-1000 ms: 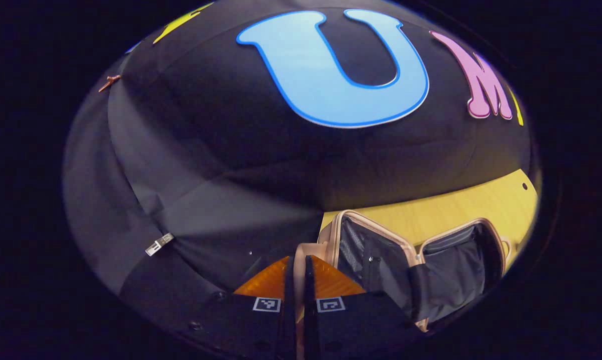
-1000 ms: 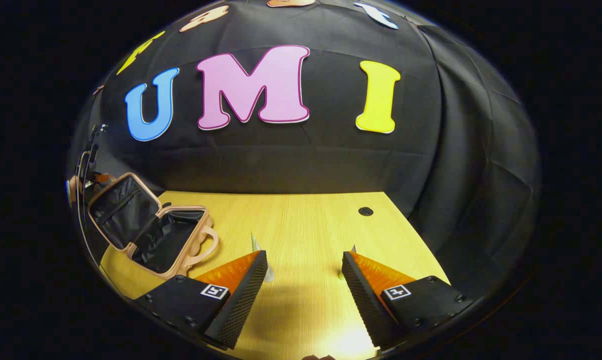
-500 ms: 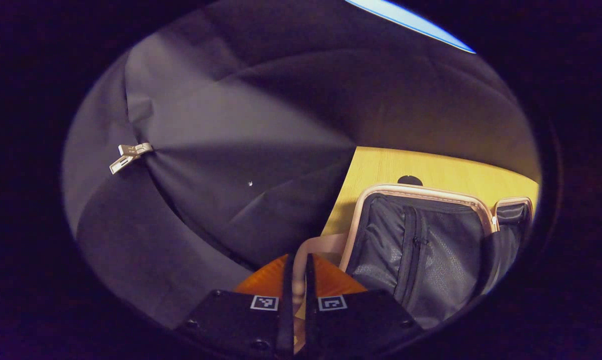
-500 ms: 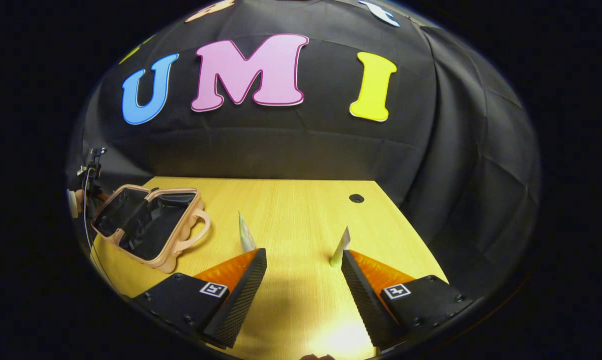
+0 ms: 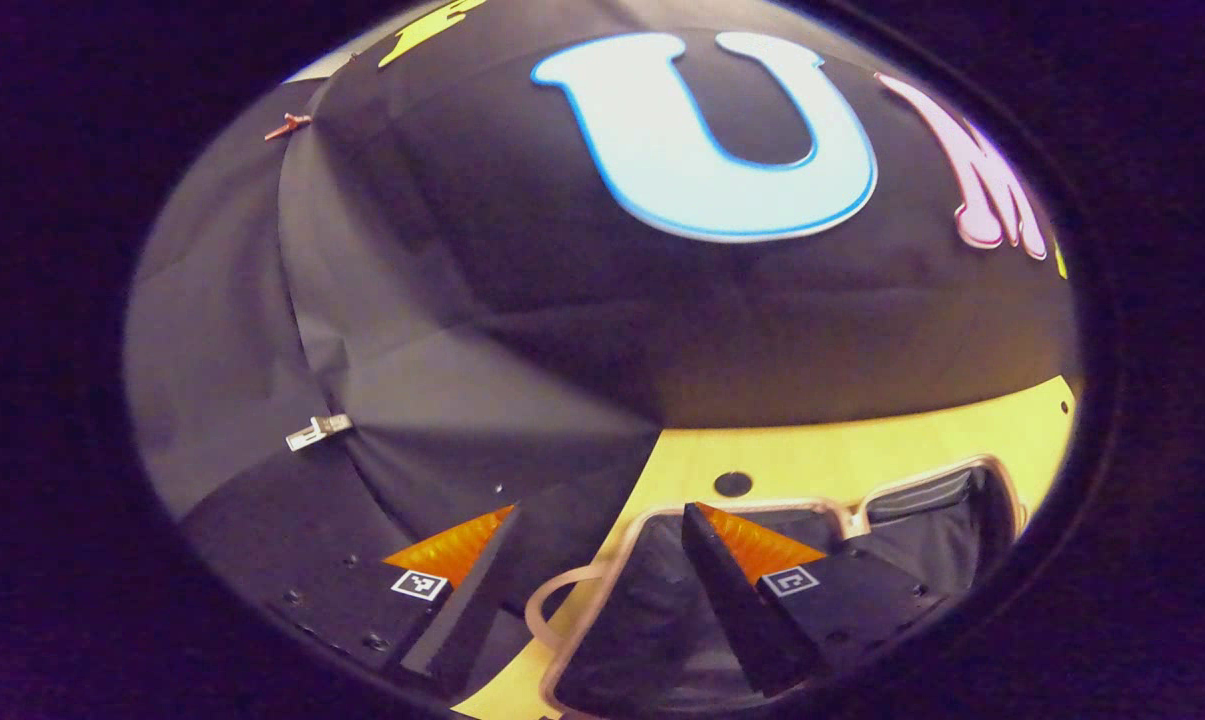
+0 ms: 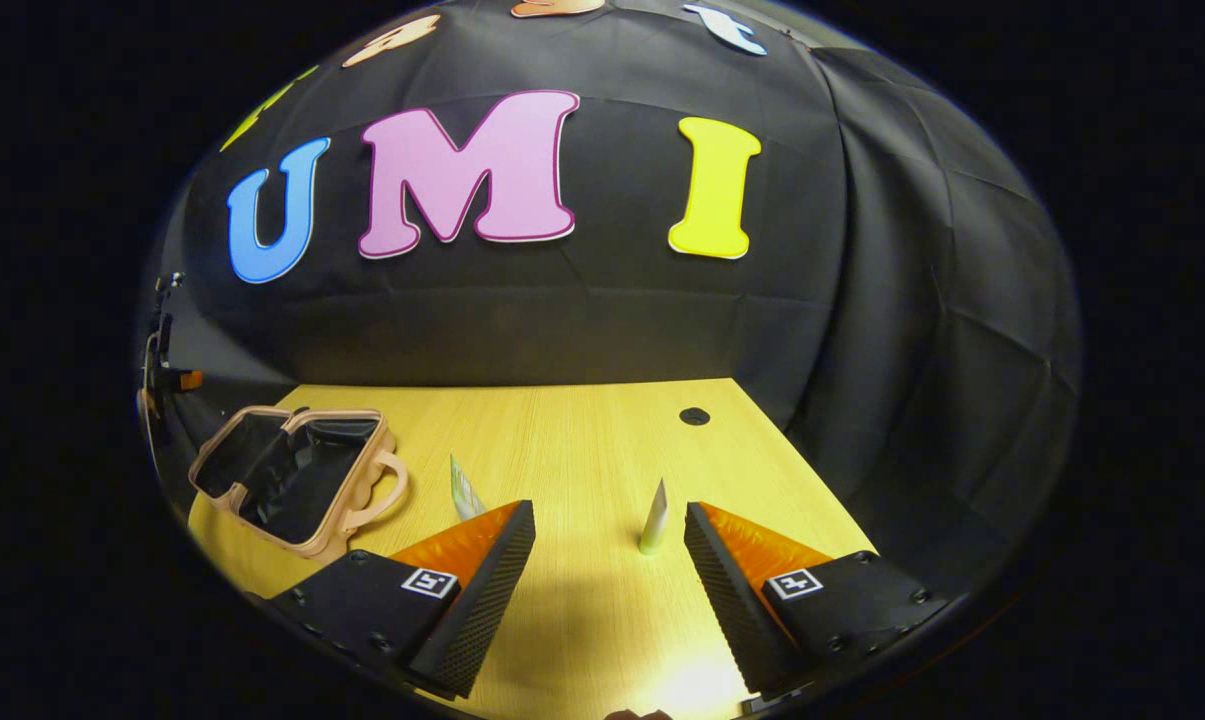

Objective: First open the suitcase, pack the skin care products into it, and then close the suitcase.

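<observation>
A small beige suitcase [image 6: 297, 482] lies open flat on the wooden table [image 6: 582, 440] at the left, its dark lining showing. In the left gripper view the same suitcase [image 5: 762, 500] lies just under my left gripper [image 5: 602, 545], which hangs open above its near rim with nothing between its fingers. Two skin care tubes stand upright on the table: a whitish-green tube [image 6: 653, 518] between my right gripper's fingers' line and a second tube [image 6: 464, 492] by the left finger. My right gripper [image 6: 610, 540] is open above the table, a little short of the tubes.
A round cable hole [image 6: 694, 416] sits in the table toward the far right, and another hole [image 5: 733, 484] lies behind the suitcase. The black cloth wall closes the back and both sides. Bare wood stretches between the suitcase and the tubes.
My left gripper has let go of the suitcase lid's handle and opened; the lid now lies flat on the table. The right gripper has pulled back slightly, so both tubes show more fully.
</observation>
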`<state>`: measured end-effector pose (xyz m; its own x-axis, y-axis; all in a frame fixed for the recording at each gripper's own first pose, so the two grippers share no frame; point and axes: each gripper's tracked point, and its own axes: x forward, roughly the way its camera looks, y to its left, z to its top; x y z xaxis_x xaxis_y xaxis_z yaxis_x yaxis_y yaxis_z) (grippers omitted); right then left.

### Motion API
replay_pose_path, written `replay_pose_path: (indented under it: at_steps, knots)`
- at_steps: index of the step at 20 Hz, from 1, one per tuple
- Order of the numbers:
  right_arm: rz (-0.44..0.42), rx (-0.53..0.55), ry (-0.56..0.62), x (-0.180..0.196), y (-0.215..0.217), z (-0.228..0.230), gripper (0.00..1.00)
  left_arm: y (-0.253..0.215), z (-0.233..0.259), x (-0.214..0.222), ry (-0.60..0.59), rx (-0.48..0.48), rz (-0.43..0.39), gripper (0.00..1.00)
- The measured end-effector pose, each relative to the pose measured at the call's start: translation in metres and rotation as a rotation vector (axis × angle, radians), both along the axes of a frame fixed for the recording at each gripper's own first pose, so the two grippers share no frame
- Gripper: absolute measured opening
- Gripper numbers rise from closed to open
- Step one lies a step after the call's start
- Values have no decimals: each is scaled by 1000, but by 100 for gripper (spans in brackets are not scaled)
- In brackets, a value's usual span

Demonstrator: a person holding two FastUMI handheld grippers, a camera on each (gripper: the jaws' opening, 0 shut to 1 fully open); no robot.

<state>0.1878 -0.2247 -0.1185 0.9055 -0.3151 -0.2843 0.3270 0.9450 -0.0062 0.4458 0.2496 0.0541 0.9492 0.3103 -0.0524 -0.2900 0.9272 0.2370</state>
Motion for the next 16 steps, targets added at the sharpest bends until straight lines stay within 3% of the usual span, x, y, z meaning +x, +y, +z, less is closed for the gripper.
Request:
replay_pose_path:
  at_steps: [2,5,8,10,13,16]
  knots:
    - [7,3,-11,0,-5,4,96,-66,24,-33,-67,-27,-88,98]
    - [18,32,-23,-1,-10,6,96,-168,38,-79,-150,-160,-197,98]
    - [28,63,-24,-2,-15,6,96,-242,40,-106,-153,-157,-238,98]
    - [27,73,-31,-2,-19,7,96,-288,22,-114,-157,-178,-259,98]
    - [36,82,-19,1,-22,1,95,-366,-19,-115,-143,-241,-354,99]
    - [39,91,4,4,-24,-10,95,-425,-75,-115,-62,-301,-412,99]
